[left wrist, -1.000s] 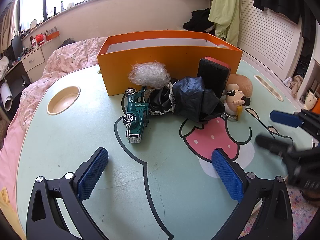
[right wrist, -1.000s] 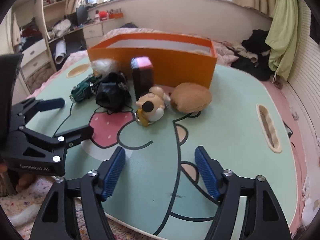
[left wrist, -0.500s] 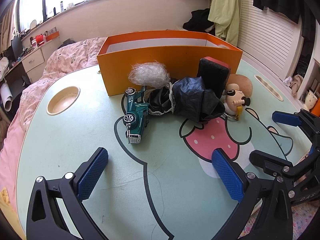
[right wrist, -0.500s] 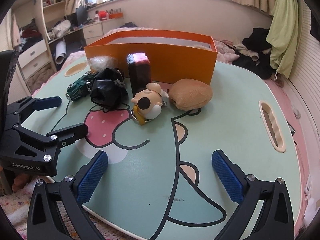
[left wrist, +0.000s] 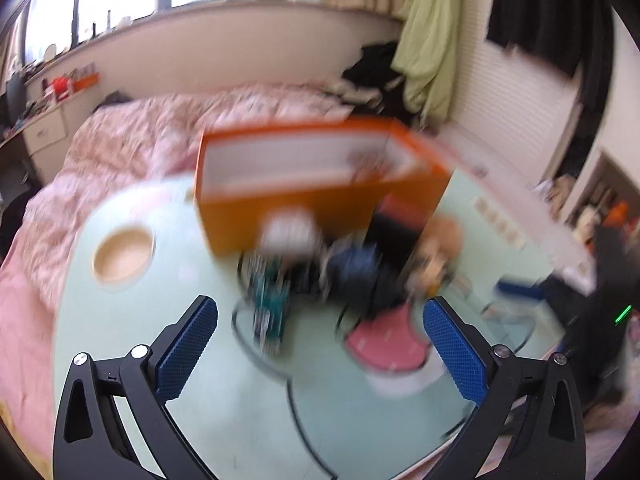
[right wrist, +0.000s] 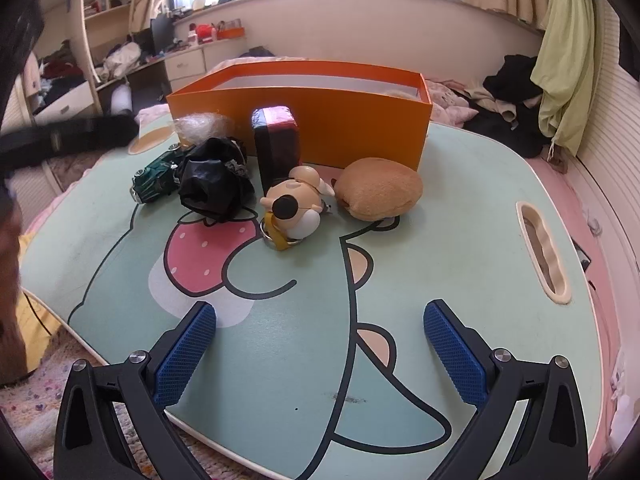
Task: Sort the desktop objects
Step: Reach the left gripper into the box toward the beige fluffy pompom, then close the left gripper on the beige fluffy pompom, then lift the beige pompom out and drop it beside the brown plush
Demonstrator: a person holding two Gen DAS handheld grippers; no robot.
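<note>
An orange box point(right wrist: 320, 120) stands at the back of the mint cartoon table point(right wrist: 460, 220). In front of it lie a green toy car point(right wrist: 156, 178), a black crumpled bag point(right wrist: 214, 184), a black and pink block point(right wrist: 276, 140), a round dog toy point(right wrist: 294, 204), a brown plush bun point(right wrist: 378, 188) and a clear plastic wad point(right wrist: 200, 126). My right gripper point(right wrist: 320, 354) is open and empty over the table's near edge. My left gripper point(left wrist: 320, 354) is open and empty; its view is blurred, with the car point(left wrist: 270, 304) ahead and the box point(left wrist: 320, 184) behind.
A round cup recess point(left wrist: 122, 254) sits at the table's left and a slot handle point(right wrist: 544, 252) at its right. A pink-quilted bed point(left wrist: 140, 140) lies behind the table. A patterned rug point(right wrist: 40, 412) shows below the near edge.
My left gripper has lifted and tilted, blurring its view and pushing the objects farther off. My right gripper has opened wide and moved closer over the table.
</note>
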